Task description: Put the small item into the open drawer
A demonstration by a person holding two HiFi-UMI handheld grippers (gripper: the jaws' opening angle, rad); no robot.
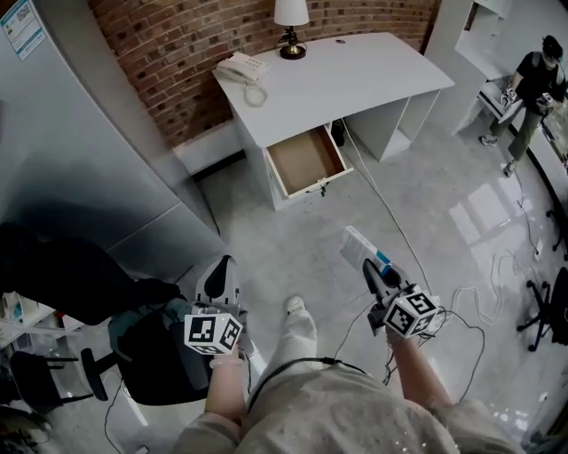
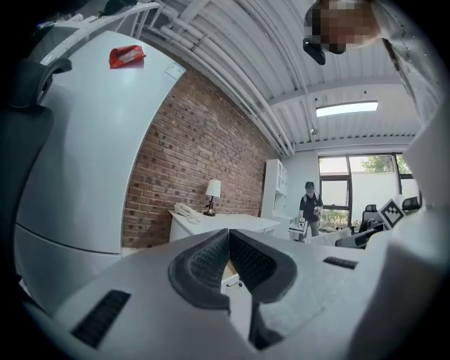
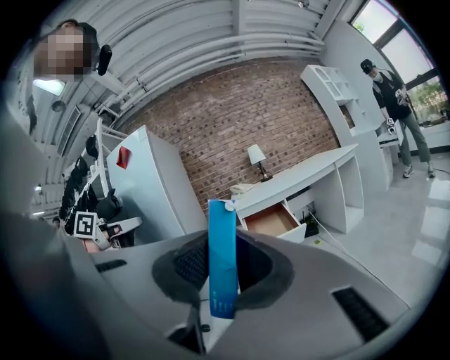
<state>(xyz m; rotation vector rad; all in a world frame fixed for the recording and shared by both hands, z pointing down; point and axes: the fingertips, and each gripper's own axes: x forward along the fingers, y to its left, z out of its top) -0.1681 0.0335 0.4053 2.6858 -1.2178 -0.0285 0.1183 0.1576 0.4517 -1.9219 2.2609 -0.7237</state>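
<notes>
While both tools are held out over the grey floor (image 1: 426, 204), the left tool (image 2: 228, 254) has its jaws together, nothing between them. Right tool (image 3: 223, 273) is clamped on a slim blue-and-white box (image 1: 362, 246), pads on its flat sides, box sticking out past the tips. Ahead, well apart from the box, the open drawer (image 1: 306, 160) juts from a white surface (image 1: 364, 75), brown inside showing. On the surface: white telephone (image 1: 240, 67) at the left end, table lamp (image 1: 290, 27) by the brick wall (image 1: 169, 62). Far right, another person (image 1: 532, 89) stands.
</notes>
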